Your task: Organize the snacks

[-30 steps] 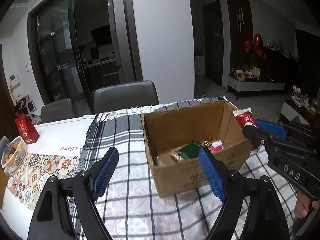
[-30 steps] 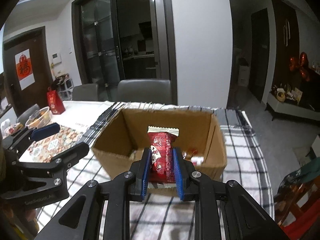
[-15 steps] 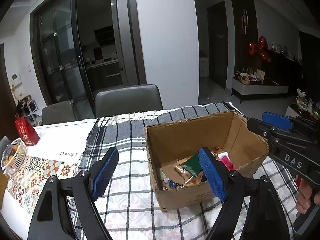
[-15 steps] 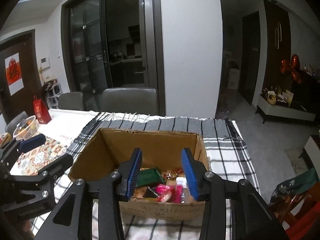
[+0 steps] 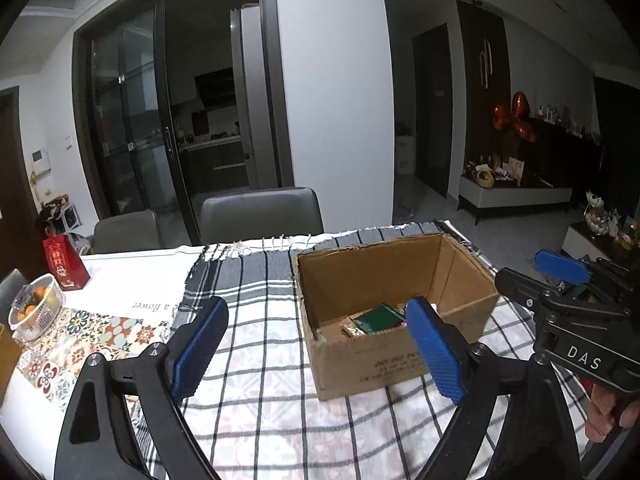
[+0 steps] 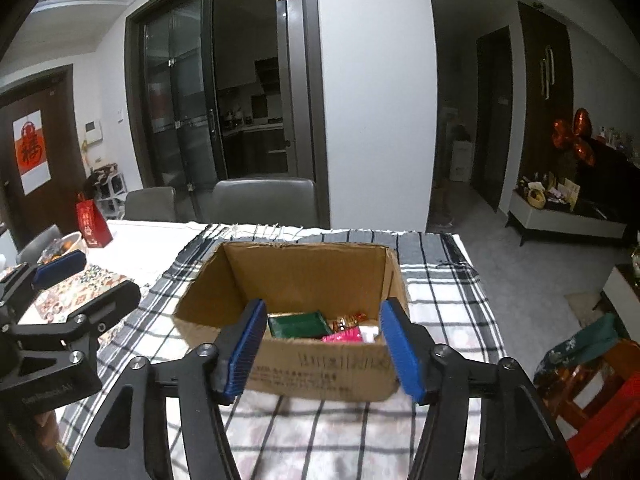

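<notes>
Both the left gripper (image 5: 320, 348) and right gripper (image 6: 322, 346) hung wide open and empty near the open brown cardboard box (image 6: 296, 276), where green, pink and gold snack packets (image 6: 320, 326) lay.

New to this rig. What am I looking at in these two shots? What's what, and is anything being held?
There is no robot. A person carries one hand-held gripper per hand, each with a fisheye camera looking forward along its two blue-padded fingers.

In the left wrist view, the left hand-held gripper is open and empty. In the right wrist view, the right hand-held gripper is also open and empty. Each gripper appears at the edge of the other's picture.

On the checked tablecloth stands an open cardboard box holding snacks, including a green packet and a pink packet. To the left are a red gift bag and a fruit bowl.
</notes>
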A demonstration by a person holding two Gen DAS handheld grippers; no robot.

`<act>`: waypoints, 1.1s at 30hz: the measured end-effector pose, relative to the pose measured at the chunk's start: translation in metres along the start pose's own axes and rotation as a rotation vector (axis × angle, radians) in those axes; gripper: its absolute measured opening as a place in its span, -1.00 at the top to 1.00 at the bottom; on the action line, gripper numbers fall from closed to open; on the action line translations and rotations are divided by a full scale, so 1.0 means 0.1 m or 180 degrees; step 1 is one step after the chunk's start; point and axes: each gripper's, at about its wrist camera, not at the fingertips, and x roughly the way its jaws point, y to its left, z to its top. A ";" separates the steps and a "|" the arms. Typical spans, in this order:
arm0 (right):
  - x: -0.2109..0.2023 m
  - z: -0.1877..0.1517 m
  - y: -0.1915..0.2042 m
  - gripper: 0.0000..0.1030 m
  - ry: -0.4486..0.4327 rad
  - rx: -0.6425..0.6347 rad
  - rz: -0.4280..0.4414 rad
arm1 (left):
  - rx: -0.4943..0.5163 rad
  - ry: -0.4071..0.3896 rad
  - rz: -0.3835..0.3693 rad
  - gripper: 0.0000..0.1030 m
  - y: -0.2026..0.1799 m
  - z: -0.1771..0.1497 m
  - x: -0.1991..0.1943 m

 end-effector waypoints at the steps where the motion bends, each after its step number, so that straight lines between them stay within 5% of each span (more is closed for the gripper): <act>1: -0.09 -0.03 0.01 -0.26 -0.0008 0.0001 -0.0010 | -0.0006 -0.0019 0.0000 -0.85 0.00 -0.02 -0.08; 4: -0.32 -0.10 0.02 -0.45 -0.0042 0.0004 -0.0062 | -0.0028 -0.0057 -0.0019 -0.91 -0.01 -0.09 -0.28; 13: -0.91 -0.36 0.08 -0.62 -0.0088 0.0085 -0.0158 | 0.0030 -0.0135 -0.0091 -0.99 -0.09 -0.30 -0.83; 33: -1.56 -0.89 0.07 -0.65 0.0016 0.0251 -0.0123 | -0.0015 0.0019 -0.0241 -1.00 -0.25 -0.75 -1.40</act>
